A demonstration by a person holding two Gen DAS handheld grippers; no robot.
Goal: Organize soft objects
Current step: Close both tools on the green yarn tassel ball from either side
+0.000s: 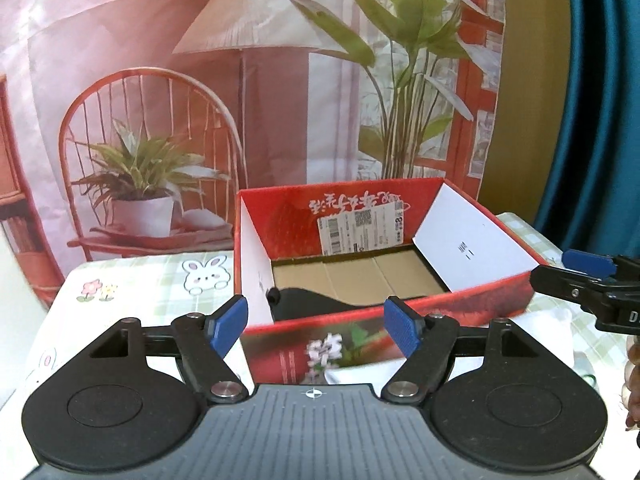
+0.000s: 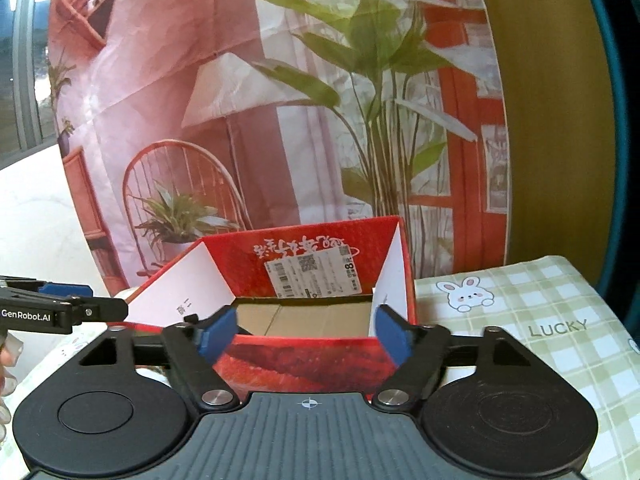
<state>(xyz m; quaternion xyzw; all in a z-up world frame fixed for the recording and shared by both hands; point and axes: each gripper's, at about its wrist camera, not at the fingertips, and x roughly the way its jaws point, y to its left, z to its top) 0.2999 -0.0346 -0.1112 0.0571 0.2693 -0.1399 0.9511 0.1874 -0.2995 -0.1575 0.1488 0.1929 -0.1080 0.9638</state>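
Tools (image 1: 316, 326) spread, dark cloth (image 1: 316, 302) flat in box (image 1: 486, 294)

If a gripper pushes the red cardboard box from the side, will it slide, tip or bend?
The red cardboard box would probably slide: it is low and wide on the checked cloth. It seems light, since only one dark soft item shows inside. Its thin open-topped walls may flex.

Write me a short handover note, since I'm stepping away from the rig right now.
Left claw: open, nothing between its pads.
Right claw: open, also empty.
Both point at the red box on the checked cloth.
Done: a black soft item lies inside the box at its near left corner.
Left: no other loose soft objects show in either view; look around before continuing.
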